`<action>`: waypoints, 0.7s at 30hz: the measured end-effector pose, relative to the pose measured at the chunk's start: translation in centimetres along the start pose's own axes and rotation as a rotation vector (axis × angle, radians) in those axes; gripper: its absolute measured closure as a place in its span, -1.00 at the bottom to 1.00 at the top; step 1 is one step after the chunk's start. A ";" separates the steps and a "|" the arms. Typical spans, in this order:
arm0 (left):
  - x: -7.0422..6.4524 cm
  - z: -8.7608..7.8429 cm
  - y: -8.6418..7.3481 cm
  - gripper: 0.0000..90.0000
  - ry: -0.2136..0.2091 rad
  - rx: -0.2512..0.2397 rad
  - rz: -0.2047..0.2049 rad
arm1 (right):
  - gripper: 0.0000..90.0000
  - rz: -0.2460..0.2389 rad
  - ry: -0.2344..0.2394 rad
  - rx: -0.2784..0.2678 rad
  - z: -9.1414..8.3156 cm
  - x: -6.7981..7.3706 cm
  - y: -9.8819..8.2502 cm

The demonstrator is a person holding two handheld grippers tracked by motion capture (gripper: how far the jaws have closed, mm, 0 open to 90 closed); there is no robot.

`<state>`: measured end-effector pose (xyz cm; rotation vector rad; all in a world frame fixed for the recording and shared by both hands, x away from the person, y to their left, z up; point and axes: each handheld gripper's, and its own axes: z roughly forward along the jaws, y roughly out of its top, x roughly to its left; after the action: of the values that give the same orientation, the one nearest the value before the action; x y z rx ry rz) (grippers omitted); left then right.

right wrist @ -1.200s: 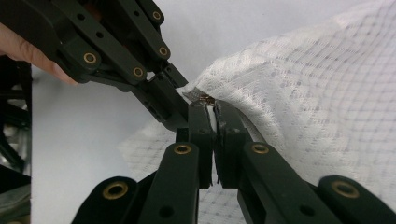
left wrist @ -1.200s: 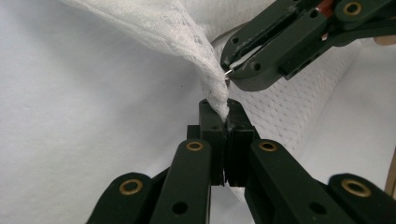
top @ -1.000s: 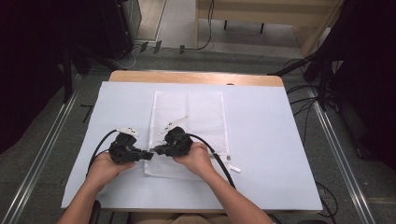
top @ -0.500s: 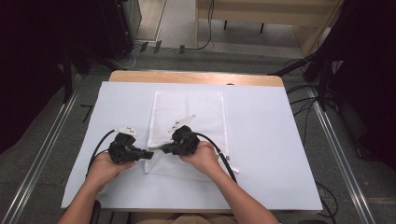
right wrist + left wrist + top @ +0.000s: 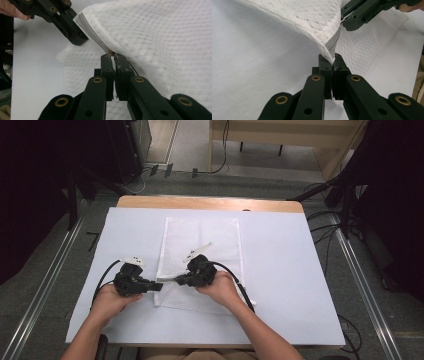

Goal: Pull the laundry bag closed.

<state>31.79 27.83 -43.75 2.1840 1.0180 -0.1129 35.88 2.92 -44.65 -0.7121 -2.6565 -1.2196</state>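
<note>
A white mesh bag [image 5: 200,240] lies flat in the middle of the white-covered table [image 5: 300,270]. Its near left corner is lifted. My left gripper [image 5: 159,286] is shut on that corner of the bag [image 5: 312,17], right at the end of the grey zipper [image 5: 334,45]. My right gripper [image 5: 179,280] points left toward it and is shut on the small metal zipper pull [image 5: 111,52]. The two grippers' tips are a short stretch of zipper tape [image 5: 91,35] apart. In the right gripper view the left gripper [image 5: 75,35] sits at the upper left.
The table's bare wooden edge [image 5: 210,203] runs along the back. Black cables [image 5: 235,280] trail from both grippers over the sheet. Metal rails [image 5: 55,265] flank the table on the floor, with dark equipment and cables beyond.
My right gripper has slid a little to the right, away from the left one, along the bag's near edge. The left gripper has stayed in place.
</note>
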 end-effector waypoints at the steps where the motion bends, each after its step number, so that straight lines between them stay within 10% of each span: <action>1: 0.0 0.0 0.0 0.98 0.001 -0.004 -0.001 | 0.97 0.011 0.003 -0.006 -0.1 -0.2 -0.1; 21: 0.2 -0.3 -0.2 0.98 -0.011 -0.008 0.002 | 0.97 0.035 0.004 0.003 -1.5 -1.3 -1.3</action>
<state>31.70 28.25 -43.75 2.1745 1.0087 -0.1195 36.29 0.59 -44.92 -0.7507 -2.6305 -1.2070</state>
